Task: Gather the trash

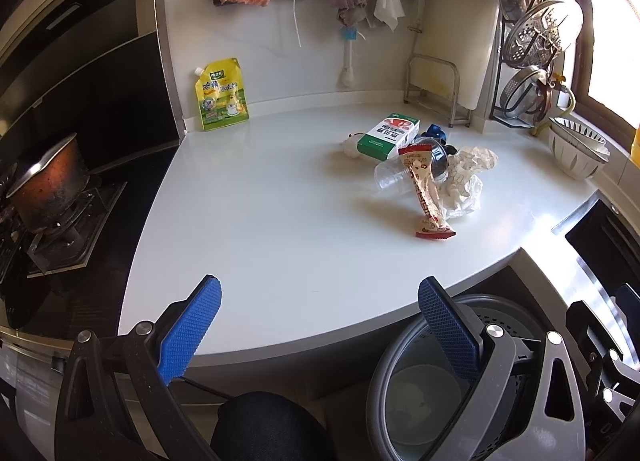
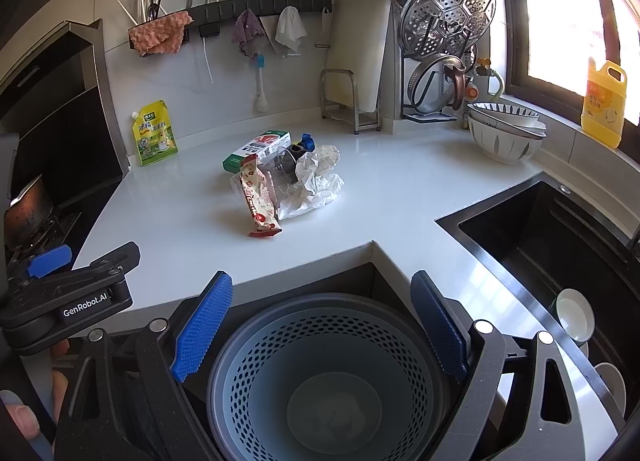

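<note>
A pile of trash lies on the white counter (image 1: 260, 221): a red-and-cream snack wrapper (image 1: 426, 197) (image 2: 258, 201), a green-and-white carton (image 1: 388, 137) (image 2: 256, 151), a clear plastic cup (image 1: 394, 177), crumpled paper (image 1: 468, 173) (image 2: 316, 177) and a blue cap (image 1: 436, 132) (image 2: 306, 141). A grey perforated bin (image 2: 324, 381) (image 1: 424, 389) stands below the counter's front edge. My left gripper (image 1: 320, 333) is open and empty near that edge. My right gripper (image 2: 322, 325) is open and empty above the bin.
A yellow pouch (image 1: 221, 95) leans on the back wall. A pot (image 1: 48, 185) sits on the stove at left. A black sink (image 2: 560, 261) with dishes is at right. Stacked bowls (image 2: 506, 131), a lid rack (image 2: 444, 41) and a yellow bottle (image 2: 604, 105) stand at the back right.
</note>
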Demonstrator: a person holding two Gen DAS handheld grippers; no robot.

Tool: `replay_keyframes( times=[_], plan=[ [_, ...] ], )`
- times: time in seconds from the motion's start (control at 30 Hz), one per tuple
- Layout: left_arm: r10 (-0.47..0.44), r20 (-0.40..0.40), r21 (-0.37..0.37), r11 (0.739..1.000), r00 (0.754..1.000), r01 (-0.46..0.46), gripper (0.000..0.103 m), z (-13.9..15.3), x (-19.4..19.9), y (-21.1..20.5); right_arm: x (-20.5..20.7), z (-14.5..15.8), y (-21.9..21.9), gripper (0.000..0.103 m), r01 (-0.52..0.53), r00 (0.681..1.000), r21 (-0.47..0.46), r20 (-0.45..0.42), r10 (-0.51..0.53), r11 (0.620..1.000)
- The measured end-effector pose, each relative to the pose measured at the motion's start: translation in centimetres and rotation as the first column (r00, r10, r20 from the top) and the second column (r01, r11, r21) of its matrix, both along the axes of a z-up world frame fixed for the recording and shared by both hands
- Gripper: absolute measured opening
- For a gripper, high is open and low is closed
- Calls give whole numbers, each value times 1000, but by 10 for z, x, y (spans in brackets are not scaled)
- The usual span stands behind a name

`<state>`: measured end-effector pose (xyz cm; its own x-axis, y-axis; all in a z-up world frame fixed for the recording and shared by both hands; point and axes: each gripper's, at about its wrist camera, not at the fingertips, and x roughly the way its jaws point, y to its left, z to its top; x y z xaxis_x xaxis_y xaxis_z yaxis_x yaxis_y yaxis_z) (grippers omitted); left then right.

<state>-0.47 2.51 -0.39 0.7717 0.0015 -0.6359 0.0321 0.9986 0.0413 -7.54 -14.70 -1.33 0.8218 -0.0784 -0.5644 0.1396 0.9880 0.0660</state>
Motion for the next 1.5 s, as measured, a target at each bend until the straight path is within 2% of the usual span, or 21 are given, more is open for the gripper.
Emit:
replay_keyframes(
  times=[1.07, 1.33, 1.5],
  plan=[
    [4, -6, -6, 1000, 1000, -4, 97, 0, 1, 2, 3, -6, 1, 86, -7, 1000, 3, 1, 7, 1000],
    [32, -30, 0, 999, 999, -32, 97, -8, 17, 5, 20, -15, -13, 86, -16, 1000, 18, -6, 16, 1000],
    [39, -39, -2, 999, 998, -39, 97, -13, 37, 4, 49, -18, -27, 86, -21, 999, 23, -24, 22, 1000]
  ],
)
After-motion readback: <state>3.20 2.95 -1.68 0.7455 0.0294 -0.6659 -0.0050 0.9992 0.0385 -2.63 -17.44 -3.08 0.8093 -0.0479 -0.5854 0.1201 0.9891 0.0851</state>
